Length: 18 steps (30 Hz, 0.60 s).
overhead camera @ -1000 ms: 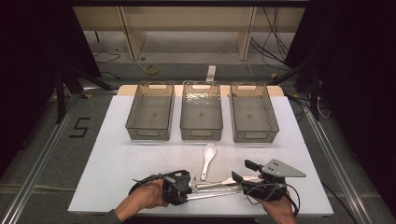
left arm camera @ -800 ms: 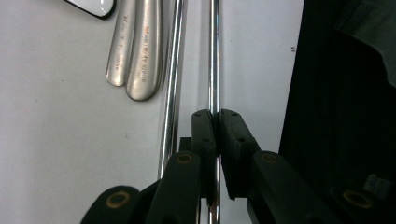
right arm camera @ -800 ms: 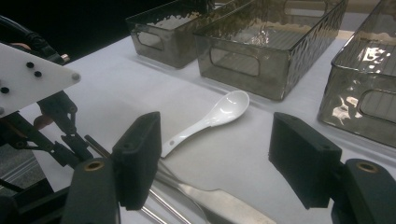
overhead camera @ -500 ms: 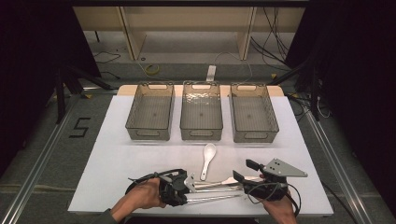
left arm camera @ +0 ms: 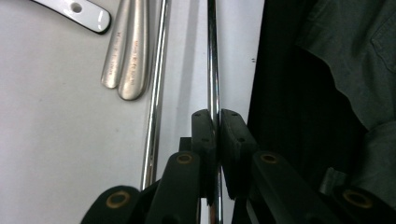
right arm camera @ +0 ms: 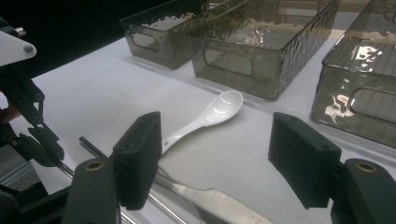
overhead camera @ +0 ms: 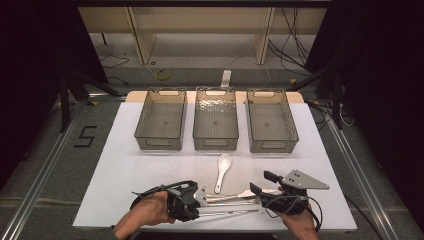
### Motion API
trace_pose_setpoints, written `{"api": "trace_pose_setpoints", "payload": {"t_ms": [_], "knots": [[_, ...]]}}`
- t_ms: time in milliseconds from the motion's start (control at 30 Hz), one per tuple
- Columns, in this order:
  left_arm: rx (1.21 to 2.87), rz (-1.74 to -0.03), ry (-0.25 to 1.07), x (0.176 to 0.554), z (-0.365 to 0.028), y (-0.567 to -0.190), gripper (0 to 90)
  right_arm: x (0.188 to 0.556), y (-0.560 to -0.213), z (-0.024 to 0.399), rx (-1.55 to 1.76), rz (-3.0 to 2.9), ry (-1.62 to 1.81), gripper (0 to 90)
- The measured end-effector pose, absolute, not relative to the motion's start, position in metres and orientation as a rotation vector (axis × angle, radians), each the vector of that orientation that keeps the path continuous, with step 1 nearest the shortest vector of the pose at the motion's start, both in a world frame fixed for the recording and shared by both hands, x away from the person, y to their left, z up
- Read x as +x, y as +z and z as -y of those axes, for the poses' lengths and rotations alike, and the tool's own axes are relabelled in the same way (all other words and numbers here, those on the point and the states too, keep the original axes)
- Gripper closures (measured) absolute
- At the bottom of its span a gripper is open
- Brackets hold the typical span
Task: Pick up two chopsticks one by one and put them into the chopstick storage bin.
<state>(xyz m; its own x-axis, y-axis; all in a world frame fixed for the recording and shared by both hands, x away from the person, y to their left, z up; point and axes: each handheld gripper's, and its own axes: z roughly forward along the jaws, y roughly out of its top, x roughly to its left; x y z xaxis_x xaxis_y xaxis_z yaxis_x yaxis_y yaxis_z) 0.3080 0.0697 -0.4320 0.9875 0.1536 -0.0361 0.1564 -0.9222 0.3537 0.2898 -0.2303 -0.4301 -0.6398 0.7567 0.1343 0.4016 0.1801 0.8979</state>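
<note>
My left gripper (left arm camera: pixel 215 119) is shut on a thin metal chopstick (left arm camera: pixel 213 70) that lies near the table's front edge. A second chopstick (left arm camera: pixel 156 93) lies beside it, with two silver cutlery handles (left arm camera: pixel 126 56) further over. In the high view the left gripper (overhead camera: pixel 204 204) points right along the chopsticks (overhead camera: pixel 230 212). My right gripper (overhead camera: pixel 260 182) faces it from the right, open and with nothing between its pads (right arm camera: pixel 140 154). Ahead of the right gripper (right arm camera: pixel 215 156) lies a white ceramic spoon (right arm camera: pixel 210 114), bowl towards the bins, and a silver utensil (right arm camera: pixel 215 203) lies below its jaws.
Three grey translucent bins (overhead camera: pixel 161 120) (overhead camera: pixel 215 120) (overhead camera: pixel 271 120) stand in a row at the back of the white table (overhead camera: pixel 110 170), all without contents. The white spoon (overhead camera: pixel 223 170) lies just in front of the middle bin. Metal rails run along both sides of the table.
My left gripper has drifted slightly to the left and towards the front edge, with the chopstick still in it. The right gripper has kept still.
</note>
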Motion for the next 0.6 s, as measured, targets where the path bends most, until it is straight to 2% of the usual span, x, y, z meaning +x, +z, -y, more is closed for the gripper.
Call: {"api": "trace_pose_setpoints", "payload": {"t_ms": [267, 600], "knots": [[2.764, -0.225, 0.008, 0.306, -0.071, -0.426, 84.5, 0.290, -0.430, 0.230, 1.100, -2.122, 1.443, 35.4], [2.708, -0.247, 0.073, 0.307, -0.084, -0.398, 84.5, 0.290, -0.431, 0.231, 1.103, -2.124, 1.438, 35.6]]}}
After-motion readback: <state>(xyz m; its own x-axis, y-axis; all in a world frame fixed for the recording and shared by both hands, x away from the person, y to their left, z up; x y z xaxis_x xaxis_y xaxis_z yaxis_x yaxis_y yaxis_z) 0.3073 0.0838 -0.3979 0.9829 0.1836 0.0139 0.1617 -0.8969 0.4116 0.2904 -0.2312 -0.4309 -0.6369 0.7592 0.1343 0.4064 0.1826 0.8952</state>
